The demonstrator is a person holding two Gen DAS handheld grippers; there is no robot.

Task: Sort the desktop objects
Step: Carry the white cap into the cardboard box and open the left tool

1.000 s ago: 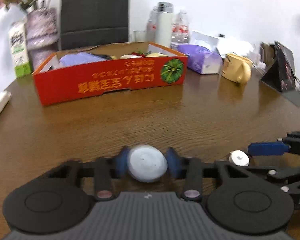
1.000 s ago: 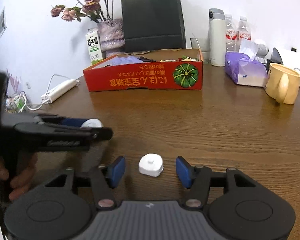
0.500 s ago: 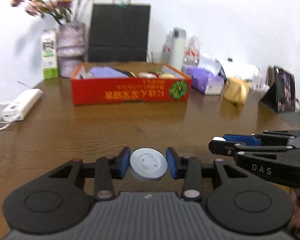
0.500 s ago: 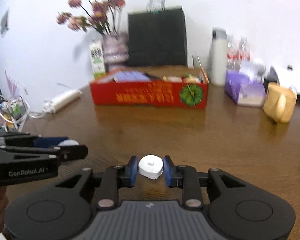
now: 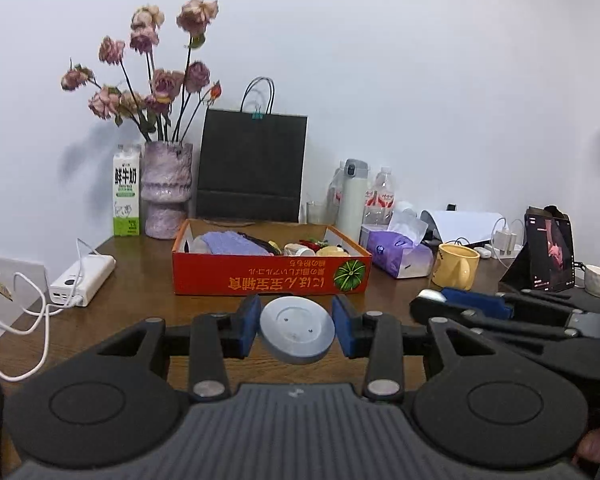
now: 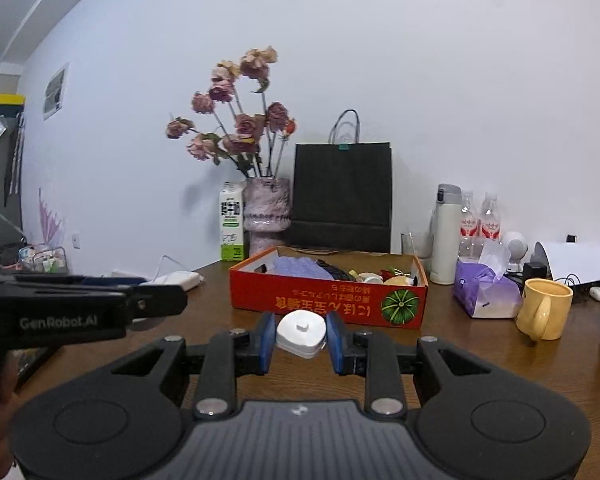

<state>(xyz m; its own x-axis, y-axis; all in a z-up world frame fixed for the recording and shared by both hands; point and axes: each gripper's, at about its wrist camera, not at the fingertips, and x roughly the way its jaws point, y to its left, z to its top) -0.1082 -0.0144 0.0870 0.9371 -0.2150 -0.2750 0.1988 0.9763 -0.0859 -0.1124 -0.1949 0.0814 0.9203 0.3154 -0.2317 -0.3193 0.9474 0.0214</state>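
Observation:
My left gripper (image 5: 297,328) is shut on a grey round disc (image 5: 297,330) and holds it above the brown table, in front of the red cardboard box (image 5: 271,278). My right gripper (image 6: 301,338) is shut on a small white rounded charger (image 6: 301,334), also lifted and facing the red box (image 6: 327,304). The box holds a purple cloth (image 5: 232,242) and several small items. The right gripper shows at the right of the left wrist view (image 5: 436,300). The left gripper shows at the left of the right wrist view (image 6: 156,306).
Behind the box stand a vase of dried roses (image 5: 166,196), a milk carton (image 5: 126,194), a black paper bag (image 5: 252,168), a white flask (image 5: 352,196) and bottles. A purple tissue pack (image 5: 398,254), yellow mug (image 5: 456,266), a propped-up screen (image 5: 548,254) and a power bank (image 5: 82,280) lie around.
My right gripper closed on the white charger and lifted it. Both grippers rose from the table and tilted up, so the wall and flowers now fill the views.

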